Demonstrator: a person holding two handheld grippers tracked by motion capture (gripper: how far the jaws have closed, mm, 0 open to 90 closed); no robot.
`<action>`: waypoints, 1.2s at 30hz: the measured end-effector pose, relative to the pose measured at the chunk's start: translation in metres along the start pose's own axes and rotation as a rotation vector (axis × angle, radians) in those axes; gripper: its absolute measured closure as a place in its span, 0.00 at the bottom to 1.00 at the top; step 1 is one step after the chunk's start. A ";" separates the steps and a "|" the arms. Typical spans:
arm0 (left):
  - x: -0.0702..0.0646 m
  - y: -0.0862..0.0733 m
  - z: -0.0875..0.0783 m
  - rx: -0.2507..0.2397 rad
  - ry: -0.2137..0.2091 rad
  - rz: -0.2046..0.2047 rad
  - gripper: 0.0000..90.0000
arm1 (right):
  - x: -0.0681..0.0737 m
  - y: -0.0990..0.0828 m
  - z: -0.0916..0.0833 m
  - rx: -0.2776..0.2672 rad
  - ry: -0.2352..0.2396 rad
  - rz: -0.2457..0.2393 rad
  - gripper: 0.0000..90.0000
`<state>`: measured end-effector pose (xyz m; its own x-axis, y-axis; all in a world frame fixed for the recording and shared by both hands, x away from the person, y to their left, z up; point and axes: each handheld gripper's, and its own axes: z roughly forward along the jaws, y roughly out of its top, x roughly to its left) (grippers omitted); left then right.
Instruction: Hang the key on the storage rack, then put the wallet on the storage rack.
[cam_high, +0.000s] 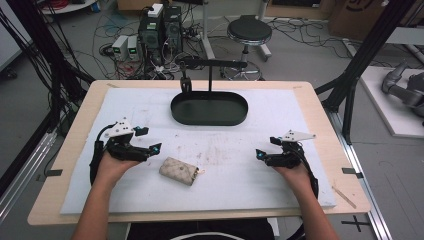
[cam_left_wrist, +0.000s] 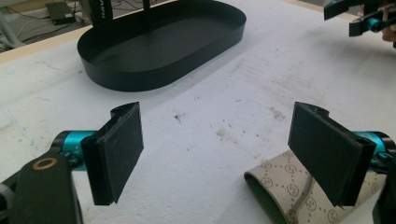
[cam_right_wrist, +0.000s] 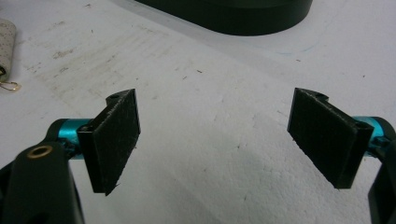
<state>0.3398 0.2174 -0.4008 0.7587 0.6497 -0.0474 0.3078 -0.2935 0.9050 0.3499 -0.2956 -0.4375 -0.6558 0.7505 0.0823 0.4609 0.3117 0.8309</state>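
Forearms reach in low; left gripper hangs released, jaws wide, just beside the pouch, a soft beige patterned fabric lying flat on the stained white foam mat. Right gripper, also released, hovers well apart. Oval black tray sits beyond.

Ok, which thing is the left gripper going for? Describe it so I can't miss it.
On the white mat, nearer the person than the black oval tray, lies a small beige patterned pouch beside the left gripper. It is the only soft, light-coloured item there, with a gold ring at one end.
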 end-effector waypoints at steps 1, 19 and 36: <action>-0.001 -0.001 0.000 0.004 -0.007 0.003 0.20 | 0.000 0.000 0.000 -0.004 -0.002 0.002 0.19; 0.008 -0.013 -0.013 0.013 0.011 0.001 0.18 | -0.002 0.000 -0.001 -0.020 0.008 0.003 0.19; 0.010 -0.024 -0.037 -0.020 0.045 -0.020 0.18 | 0.019 0.016 0.008 -0.044 0.065 -0.036 0.19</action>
<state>0.3185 0.2565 -0.4069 0.7258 0.6863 -0.0464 0.3103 -0.2664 0.9126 0.3494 -0.2718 -0.4265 -0.7093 0.6996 0.0864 0.4108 0.3107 0.8571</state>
